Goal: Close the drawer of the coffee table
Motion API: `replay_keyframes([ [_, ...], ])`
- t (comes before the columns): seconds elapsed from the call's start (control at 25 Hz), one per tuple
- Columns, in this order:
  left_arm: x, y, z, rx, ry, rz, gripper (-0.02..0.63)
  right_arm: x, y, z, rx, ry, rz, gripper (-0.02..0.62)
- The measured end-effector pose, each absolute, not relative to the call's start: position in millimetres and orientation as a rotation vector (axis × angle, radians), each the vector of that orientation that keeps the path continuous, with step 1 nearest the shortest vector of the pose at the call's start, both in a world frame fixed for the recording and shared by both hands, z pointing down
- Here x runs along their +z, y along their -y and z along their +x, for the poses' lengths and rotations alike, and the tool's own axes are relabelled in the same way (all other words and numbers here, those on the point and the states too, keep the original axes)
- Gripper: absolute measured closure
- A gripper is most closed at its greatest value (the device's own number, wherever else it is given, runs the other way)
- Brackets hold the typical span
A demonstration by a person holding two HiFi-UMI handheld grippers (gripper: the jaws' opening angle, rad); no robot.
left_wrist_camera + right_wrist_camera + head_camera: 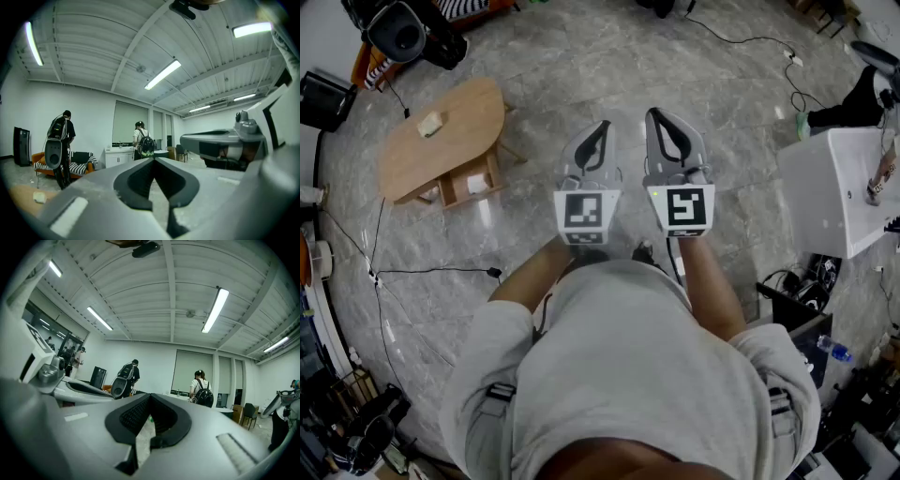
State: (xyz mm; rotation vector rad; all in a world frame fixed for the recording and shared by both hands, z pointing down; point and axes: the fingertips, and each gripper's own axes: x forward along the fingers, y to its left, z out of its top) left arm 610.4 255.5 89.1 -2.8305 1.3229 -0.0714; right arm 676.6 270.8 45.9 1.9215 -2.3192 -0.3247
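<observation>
Now: left gripper (153, 160) jaws pressed together, tips touching, nothing between. Right gripper (150, 395) jaws likewise closed, empty. Both grippers side by side, level, held out before person (628, 375), over grey stone floor (534, 56). Coffee table (469, 112) well apart from both, ahead and left of left gripper, on floor. Its drawer (474, 182) stands pulled out past surface's near edge, white items inside. Small pale lump (429, 124) lies on surface, toward its far left end.

No readable text, label or number.
</observation>
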Motion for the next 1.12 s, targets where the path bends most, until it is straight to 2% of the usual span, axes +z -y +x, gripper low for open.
replay_keyframes([
  [0.52,88,-229,565,-0.071,-1.451,-2.781,0.586,51,-241,625,-0.248,2.442,1.871,0.589],
  [1.12,90,-203,436,-0.046,-1.757,-2.608,0.586,64,-202,495,-0.237,2.661,1.569,0.588],
])
